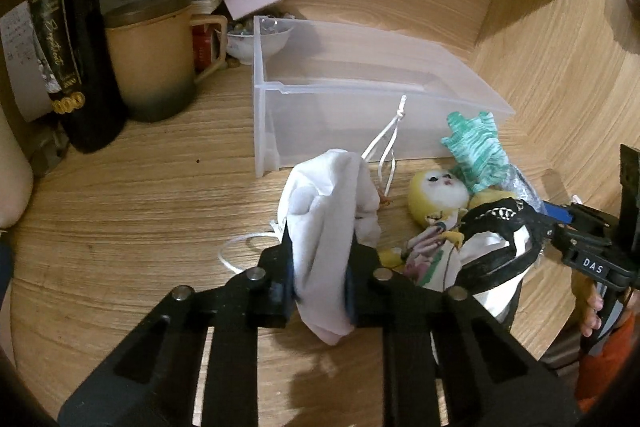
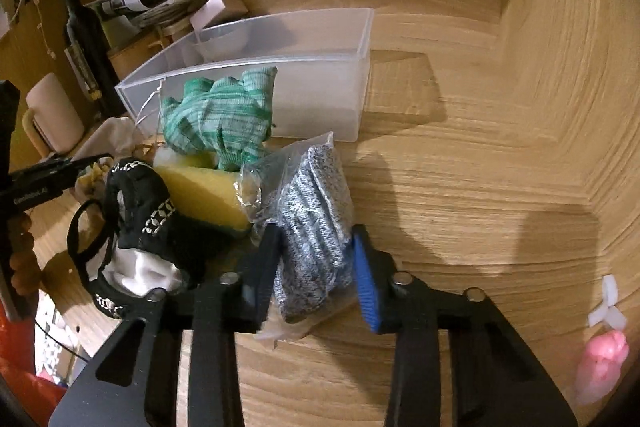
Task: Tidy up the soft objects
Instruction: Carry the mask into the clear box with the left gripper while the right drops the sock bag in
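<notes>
Both grippers hold fabric: white cloth (image 1: 324,247), bagged grey knit (image 2: 312,239)

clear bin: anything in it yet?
Empty. The clear bin shows only bare floor and walls; the green glove lies outside against its front wall.

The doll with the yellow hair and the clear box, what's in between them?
In the left wrist view, the green-and-white knit glove lies between the doll and the clear box, leaning against the box's front wall.
</notes>
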